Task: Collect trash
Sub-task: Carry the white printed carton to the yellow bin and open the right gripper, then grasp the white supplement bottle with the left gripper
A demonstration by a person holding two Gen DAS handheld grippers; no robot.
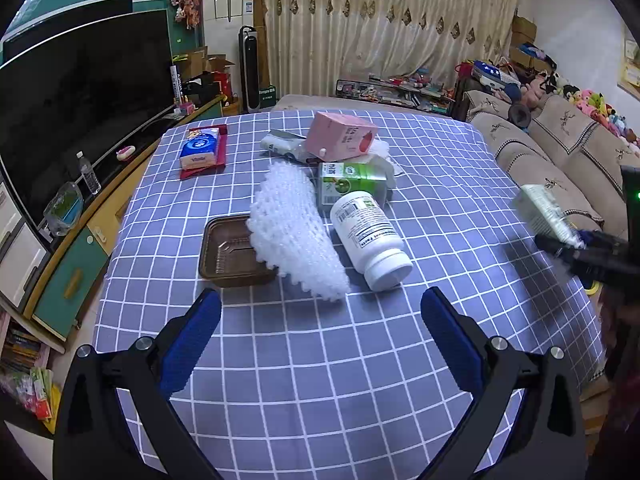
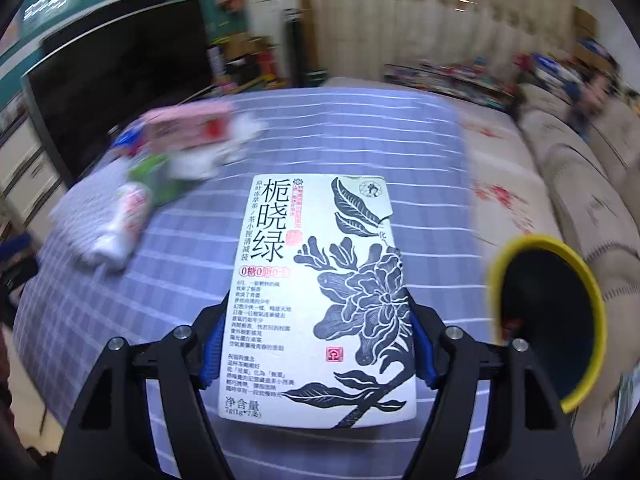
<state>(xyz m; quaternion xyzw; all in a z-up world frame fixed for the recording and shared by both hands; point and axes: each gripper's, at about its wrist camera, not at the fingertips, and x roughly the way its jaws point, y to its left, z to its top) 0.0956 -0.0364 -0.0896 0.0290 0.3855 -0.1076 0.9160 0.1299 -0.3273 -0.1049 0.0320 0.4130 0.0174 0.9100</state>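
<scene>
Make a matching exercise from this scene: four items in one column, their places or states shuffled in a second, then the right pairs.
Items:
1. white bottle
2. brown tray
3. tea box
4. pink carton

Places or states:
A. clamped in the right gripper
B. on top of the heap at the far end of the table
C. lying on its side, cap toward the camera
D. partly under the white foam netting

Pairs: 1-C, 2-D, 3-A, 4-B

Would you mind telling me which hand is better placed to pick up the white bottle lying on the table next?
Left, probably. The left gripper is open and empty, with the white bottle just ahead of its fingers. The right gripper is shut on a tea box, beside the yellow-rimmed bin.
</scene>
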